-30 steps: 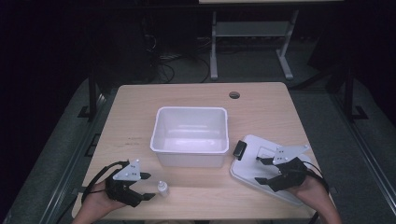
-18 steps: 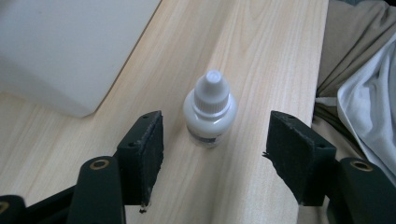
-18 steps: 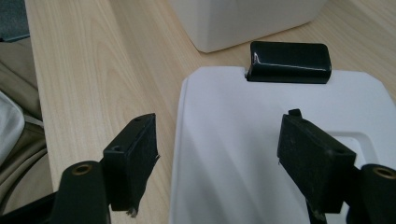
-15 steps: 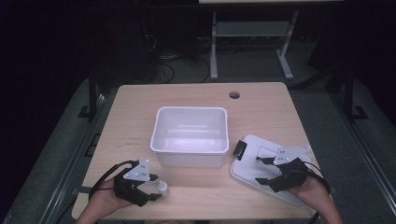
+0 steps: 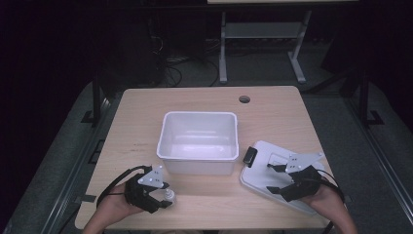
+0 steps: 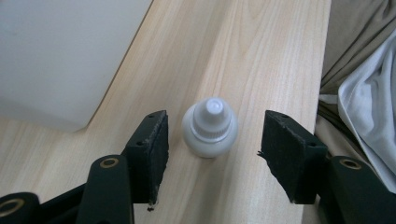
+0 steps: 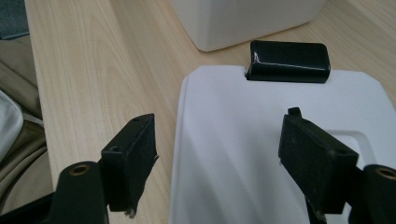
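Bottle (image 6: 209,128): small white dropper bottle, upright on the table (image 5: 204,100) near its front edge, just in front of the white bin (image 5: 199,141); cap points up, so its long axis is vertical
Left gripper (image 6: 212,149): nearer hand by far; bottle stands between its jaws, slightly closer to the left pad; jaws have just been closing, yet gaps remain on both sides, so nothing is gripped
Right gripper (image 7: 217,158): jaws spread and empty, hovering over the white lid (image 7: 280,140) with its black latch (image 7: 288,61); well apart from the bottle
Next move, judged: close squarely on the bottle's body
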Tool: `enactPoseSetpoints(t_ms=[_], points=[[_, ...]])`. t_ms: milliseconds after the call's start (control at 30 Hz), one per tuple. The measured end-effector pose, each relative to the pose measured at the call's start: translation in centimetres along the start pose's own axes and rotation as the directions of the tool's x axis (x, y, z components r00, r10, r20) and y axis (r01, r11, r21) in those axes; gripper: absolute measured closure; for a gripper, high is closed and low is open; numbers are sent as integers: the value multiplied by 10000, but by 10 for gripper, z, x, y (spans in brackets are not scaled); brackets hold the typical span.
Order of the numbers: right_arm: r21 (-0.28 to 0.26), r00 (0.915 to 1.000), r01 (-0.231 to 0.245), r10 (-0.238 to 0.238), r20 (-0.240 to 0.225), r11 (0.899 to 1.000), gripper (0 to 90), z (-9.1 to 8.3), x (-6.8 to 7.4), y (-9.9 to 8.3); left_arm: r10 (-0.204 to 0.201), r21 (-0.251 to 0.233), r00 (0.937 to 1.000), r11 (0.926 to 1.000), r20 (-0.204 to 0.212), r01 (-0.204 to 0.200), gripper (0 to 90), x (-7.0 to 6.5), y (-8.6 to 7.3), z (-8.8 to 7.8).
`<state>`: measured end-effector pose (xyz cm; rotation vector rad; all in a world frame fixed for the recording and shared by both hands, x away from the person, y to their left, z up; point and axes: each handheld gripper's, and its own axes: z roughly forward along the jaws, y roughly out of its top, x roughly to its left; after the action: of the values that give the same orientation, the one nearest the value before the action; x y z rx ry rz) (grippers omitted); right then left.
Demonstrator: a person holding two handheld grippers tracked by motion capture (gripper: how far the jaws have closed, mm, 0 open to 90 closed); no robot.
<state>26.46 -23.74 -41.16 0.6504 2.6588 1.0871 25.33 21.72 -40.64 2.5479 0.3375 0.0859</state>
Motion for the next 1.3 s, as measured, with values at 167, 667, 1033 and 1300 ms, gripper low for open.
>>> enactPoseSetpoints(t_ms=[167, 667, 1033, 1300], points=[[-23, 10000, 1, -1, -19, 10000, 268, 0, 1, 1, 158, 402, 9998, 9991, -89, -154, 442, 1, 4, 4], [-144, 10000, 35, -35, -30, 9999, 264, -2, 1, 1, 14, 684, 9998, 9977, 200, -28, 507, 4, 10, 12], [-26, 9999, 122, -122, -97, 9999, 265, 0, 1, 1, 100, 1031, 9994, 9946, 319, -133, 550, 6, 12, 15], [12, 9998, 155, -155, -149, 9999, 265, 2, 2, 2, 221, 1252, 9991, 9918, 360, -265, 582, 7, 15, 18]])
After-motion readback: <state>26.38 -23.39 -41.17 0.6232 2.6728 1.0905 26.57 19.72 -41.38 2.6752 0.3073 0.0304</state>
